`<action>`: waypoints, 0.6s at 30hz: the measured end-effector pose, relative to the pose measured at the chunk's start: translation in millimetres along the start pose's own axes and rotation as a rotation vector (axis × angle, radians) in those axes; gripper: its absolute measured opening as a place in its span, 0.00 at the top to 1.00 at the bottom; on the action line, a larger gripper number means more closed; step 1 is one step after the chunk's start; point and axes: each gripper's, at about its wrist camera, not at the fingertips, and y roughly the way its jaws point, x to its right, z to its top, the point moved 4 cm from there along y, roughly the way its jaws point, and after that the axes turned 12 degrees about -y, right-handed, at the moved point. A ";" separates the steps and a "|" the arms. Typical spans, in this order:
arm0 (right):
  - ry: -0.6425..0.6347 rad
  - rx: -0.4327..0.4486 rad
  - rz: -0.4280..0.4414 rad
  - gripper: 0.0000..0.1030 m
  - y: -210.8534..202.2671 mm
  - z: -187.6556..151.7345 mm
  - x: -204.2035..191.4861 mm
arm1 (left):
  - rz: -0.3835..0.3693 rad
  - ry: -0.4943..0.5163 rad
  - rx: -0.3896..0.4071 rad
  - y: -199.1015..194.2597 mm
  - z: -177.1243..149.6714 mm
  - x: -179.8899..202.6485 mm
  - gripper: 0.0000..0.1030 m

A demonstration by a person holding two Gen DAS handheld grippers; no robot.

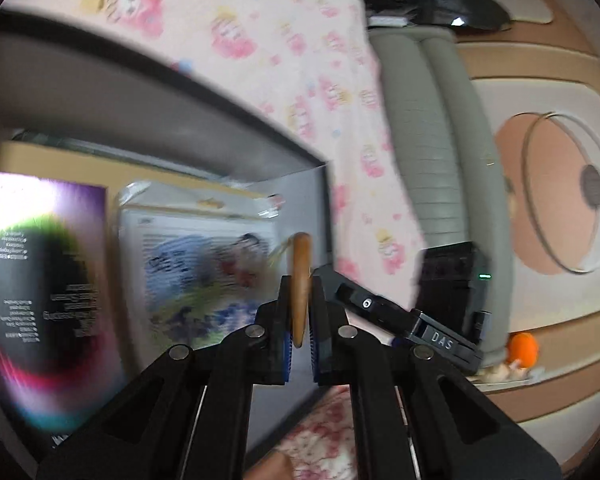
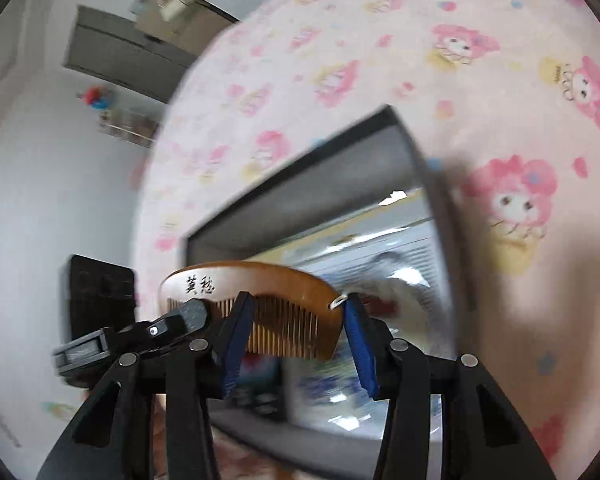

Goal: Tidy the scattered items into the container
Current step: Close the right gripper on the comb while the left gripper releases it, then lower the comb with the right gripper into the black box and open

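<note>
Left gripper (image 1: pixel 300 312) clamps the wooden comb (image 1: pixel 301 280) edge-on above the grey box (image 1: pixel 180 136); right gripper (image 2: pixel 296 340) stands spread, apparently empty.

You have a pink cartoon-print bedsheet (image 1: pixel 284 40) filling most of both views. A grey padded bench (image 1: pixel 432 128) stands beside it on a beige patterned rug (image 1: pixel 540 92). White wall (image 2: pixel 40 200) and grey door (image 2: pixel 120 60) beyond.
</note>
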 end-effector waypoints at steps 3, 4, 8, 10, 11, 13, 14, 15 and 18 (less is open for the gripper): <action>-0.112 0.008 -0.138 0.61 2.8 -3.2 -5.9 | 0.163 0.029 -0.013 12.7 -3.1 -14.6 0.95; -0.143 0.003 -0.173 0.61 6.3 -3.7 -10.4 | 0.222 0.052 -0.006 14.3 -4.7 -16.0 0.89; -0.240 -0.027 -0.312 0.61 9.5 -11.3 -21.0 | 0.448 0.145 0.018 12.2 -12.2 -11.1 0.67; -0.298 -0.070 -0.369 0.61 8.1 -20.1 -21.7 | 0.563 0.238 0.050 5.9 -19.5 -4.0 0.56; -0.321 -0.089 -0.379 0.61 14.9 -22.7 -17.7 | 0.603 0.286 0.068 1.0 -24.6 -0.7 0.54; -0.372 -0.122 -0.418 0.61 19.0 -31.5 -22.2 | 0.657 0.346 0.104 -8.5 -32.0 2.4 0.54; -0.386 -0.134 -0.417 0.61 21.0 -34.4 -23.2 | 0.682 0.368 0.124 -13.2 -34.9 2.3 0.55; -0.395 -0.145 -0.402 0.61 20.6 -37.3 -24.6 | 0.703 0.389 0.140 -18.4 -37.1 0.8 0.55; -0.371 -0.196 -0.274 0.61 24.4 -43.4 -29.2 | 0.714 0.398 0.170 -26.3 -34.3 -6.6 0.56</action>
